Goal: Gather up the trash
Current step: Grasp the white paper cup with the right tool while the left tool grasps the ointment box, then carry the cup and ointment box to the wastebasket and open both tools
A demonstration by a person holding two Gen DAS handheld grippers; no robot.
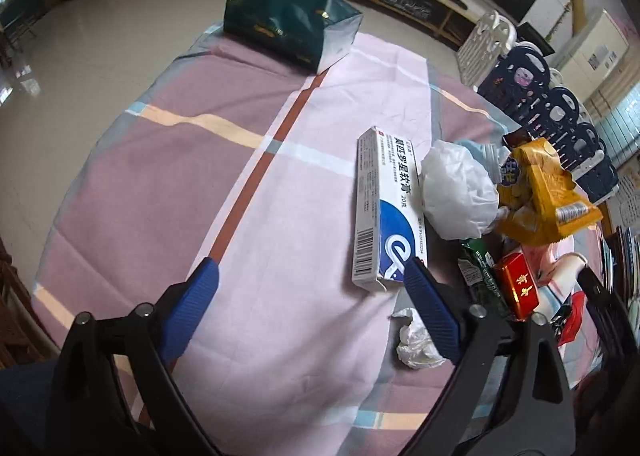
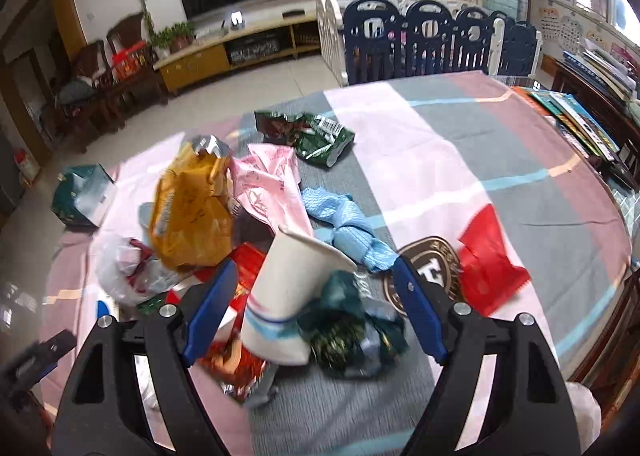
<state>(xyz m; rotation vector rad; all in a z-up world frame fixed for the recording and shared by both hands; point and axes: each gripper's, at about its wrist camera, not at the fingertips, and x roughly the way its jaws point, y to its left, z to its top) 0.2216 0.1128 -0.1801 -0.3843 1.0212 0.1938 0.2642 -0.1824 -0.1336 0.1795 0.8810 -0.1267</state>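
Matt woven cloth (image 1: pixel 260 184) covers the tabletop; the carton (image 1: pixel 384 212) is smooth card, the yellow wrapper (image 2: pixel 192 216) glossy plastic, the cup (image 2: pixel 288 296) matt paper.

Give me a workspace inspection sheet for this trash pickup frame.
Surface: table under pink and grey checked cloth.
Job's things: white paper cup tipped over, yellow crumpled snack bag, blue and white medicine box, white crumpled plastic bag, dark green paper bag at the far edge.
Clutter: stacked books on a side shelf.
Grippers: left gripper open, empty; right gripper open around the cup, not pressing.
Cables: nothing seen.
Surroundings: navy playpen fence, tiled floor.
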